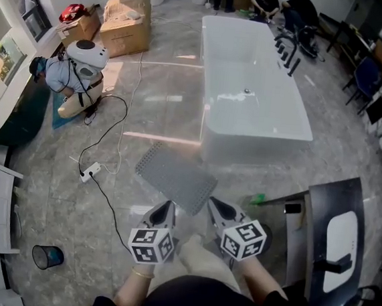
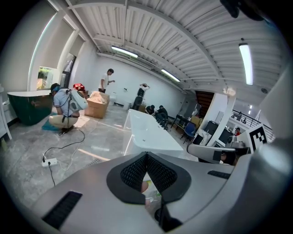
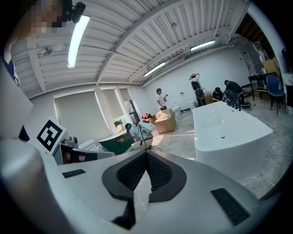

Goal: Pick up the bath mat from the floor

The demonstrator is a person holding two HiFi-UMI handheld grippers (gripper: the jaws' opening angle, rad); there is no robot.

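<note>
on the grey marbled floor point(image 1: 52, 196), just in front of the near end of the white bathtub point(image 1: 251, 87), the grey perforated bath mat point(image 1: 174, 175) lies flat and at a slant, with one corner pointing back toward the person holding the tools. the left gripper point(image 1: 167, 204) and the right gripper point(image 1: 214, 202) hang side by side over that near corner, one to either side of it, both pointing forward and somewhat down; whether either tip touches the mat cannot be told from the head view. seen along its own jaws, the left gripper point(image 2: 146, 155) has its dark ribbed pads pressed together at the tip, with nothing pinched between them. the right gripper point(image 3: 146, 153) is likewise pressed together and empty. left of the mat a white power strip point(image 1: 90, 171) rests on the floor, its black cable point(image 1: 109, 205) trailing toward the near side. further off, a crouching person point(image 1: 74, 77) works beside a dark green tub point(image 1: 9, 121), with a cardboard box point(image 1: 126, 28) behind. a small black waste bin point(image 1: 46, 257) stands at the lower left.
</note>
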